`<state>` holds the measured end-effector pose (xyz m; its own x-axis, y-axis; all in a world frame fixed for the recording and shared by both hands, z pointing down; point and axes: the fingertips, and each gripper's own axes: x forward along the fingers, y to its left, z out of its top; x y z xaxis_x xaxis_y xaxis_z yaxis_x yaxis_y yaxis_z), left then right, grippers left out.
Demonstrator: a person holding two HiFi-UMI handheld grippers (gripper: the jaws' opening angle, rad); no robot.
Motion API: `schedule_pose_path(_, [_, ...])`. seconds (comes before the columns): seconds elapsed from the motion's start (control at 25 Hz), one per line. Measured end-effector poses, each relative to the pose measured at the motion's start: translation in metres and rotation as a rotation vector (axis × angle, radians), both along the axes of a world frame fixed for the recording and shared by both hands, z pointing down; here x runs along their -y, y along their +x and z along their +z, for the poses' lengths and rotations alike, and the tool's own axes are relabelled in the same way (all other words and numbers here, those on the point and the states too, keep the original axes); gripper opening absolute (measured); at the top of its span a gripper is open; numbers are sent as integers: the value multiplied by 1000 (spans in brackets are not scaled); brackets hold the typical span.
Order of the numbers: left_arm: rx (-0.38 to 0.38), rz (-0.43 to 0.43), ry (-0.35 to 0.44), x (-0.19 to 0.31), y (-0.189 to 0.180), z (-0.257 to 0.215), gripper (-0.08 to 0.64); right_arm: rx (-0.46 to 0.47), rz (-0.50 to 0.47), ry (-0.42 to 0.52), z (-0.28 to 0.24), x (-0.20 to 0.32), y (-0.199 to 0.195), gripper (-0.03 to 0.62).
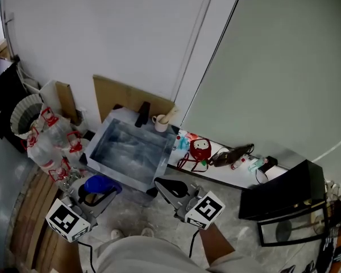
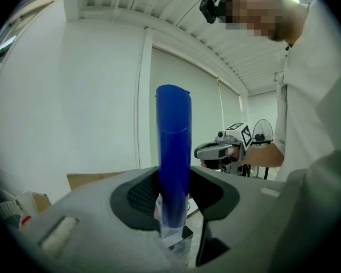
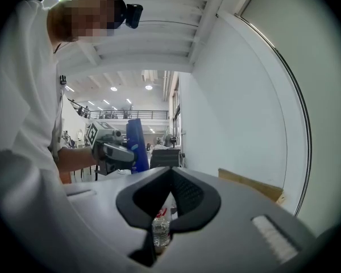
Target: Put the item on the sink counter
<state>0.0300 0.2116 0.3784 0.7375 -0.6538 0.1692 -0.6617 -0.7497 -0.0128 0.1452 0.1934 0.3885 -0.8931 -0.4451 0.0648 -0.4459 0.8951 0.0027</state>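
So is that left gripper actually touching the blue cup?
Touching. In the left gripper view the blue cup stands between the jaws of the left gripper, and both black pads press against its sides with no gap.

No legible text, number or brand in any of your views. Marker cubes carry only black-and-white square patterns. Red labels on the bottles at left are too small to read.

Bright, even indoor light, soft shadows, heavy fisheye bending, dark corners in both gripper views.
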Motion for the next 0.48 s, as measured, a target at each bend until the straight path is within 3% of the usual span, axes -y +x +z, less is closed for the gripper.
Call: schedule_pose_path(0.48, [-1,-26,-21,27,3,11,161,-15,-40,-44,19,26,-1,5])
